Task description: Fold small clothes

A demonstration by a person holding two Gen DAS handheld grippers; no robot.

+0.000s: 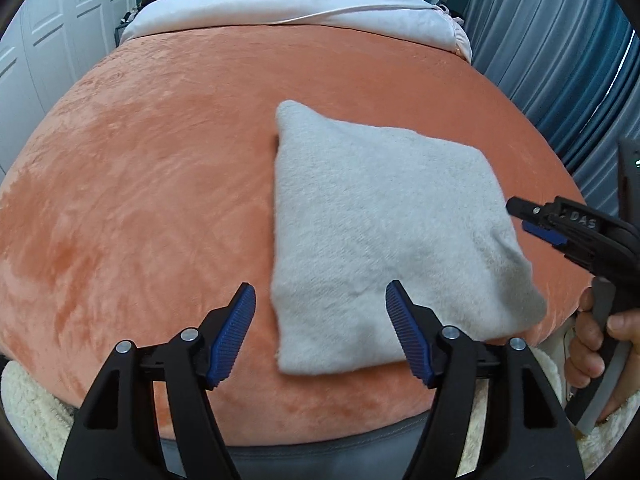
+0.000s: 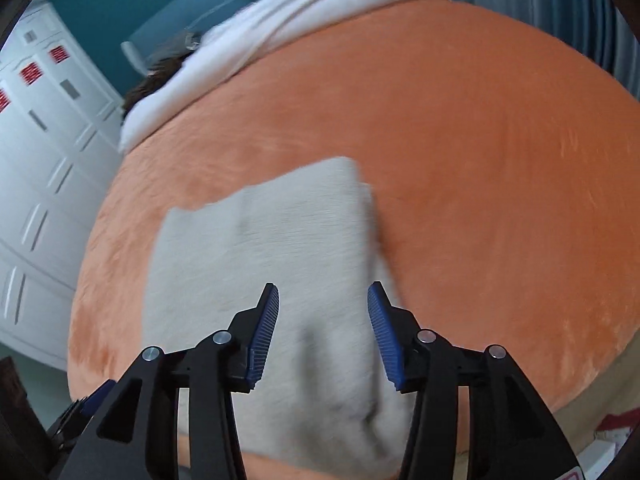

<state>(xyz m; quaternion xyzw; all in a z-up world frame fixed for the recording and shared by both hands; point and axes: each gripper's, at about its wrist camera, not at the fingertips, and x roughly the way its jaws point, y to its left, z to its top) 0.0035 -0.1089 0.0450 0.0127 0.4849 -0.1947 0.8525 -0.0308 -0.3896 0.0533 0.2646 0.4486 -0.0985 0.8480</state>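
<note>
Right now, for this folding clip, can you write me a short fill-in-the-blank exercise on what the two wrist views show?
1. The folded grey cloth lies on an ____ plush blanket.
2. The left gripper holds nothing; its jaws stand ____.
3. The right gripper hovers over the cloth with its jaws ____.
4. The ribbed pads on the gripper fingers are ____ in colour.

Missing words: orange; open; open; blue

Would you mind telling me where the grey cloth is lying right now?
The grey cloth lies folded on the orange blanket, right of centre in the left wrist view, just ahead of the open left gripper and beside the right gripper.
</note>
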